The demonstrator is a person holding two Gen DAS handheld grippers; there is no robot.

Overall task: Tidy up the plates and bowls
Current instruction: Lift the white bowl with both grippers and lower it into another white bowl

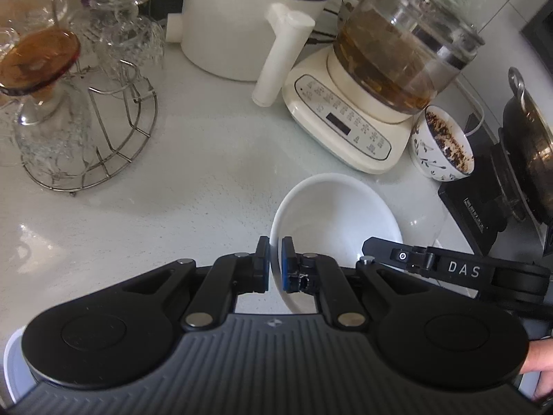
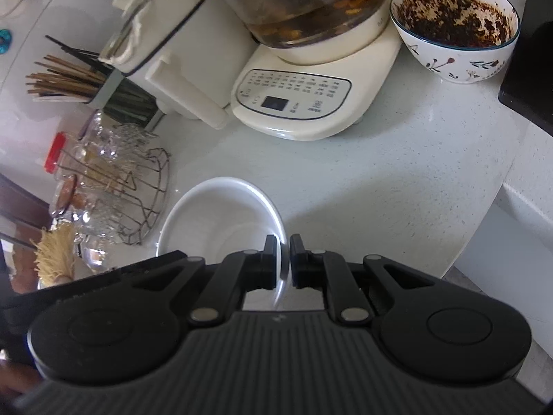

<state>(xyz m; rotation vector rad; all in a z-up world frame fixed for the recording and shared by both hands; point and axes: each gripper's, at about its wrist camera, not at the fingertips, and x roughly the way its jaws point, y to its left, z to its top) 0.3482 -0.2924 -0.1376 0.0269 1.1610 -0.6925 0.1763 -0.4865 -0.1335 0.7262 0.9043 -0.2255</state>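
Home kitchen: kettle (image 1: 397, 52), chopsticks (image 2: 65, 81), countertop (image 1: 207, 180).

1. Bare white counter (image 1: 214, 180) lies open ahead and to the left of the white bowl (image 1: 338, 207).
2. A wire rack (image 1: 114, 131) of upturned glasses blocks the far left.
3. A cream kettle base (image 1: 345, 121) and a white appliance (image 1: 249, 24) wall off the back.
4. A patterned bowl (image 1: 442, 148) and black stove (image 1: 484, 200) crowd the right.
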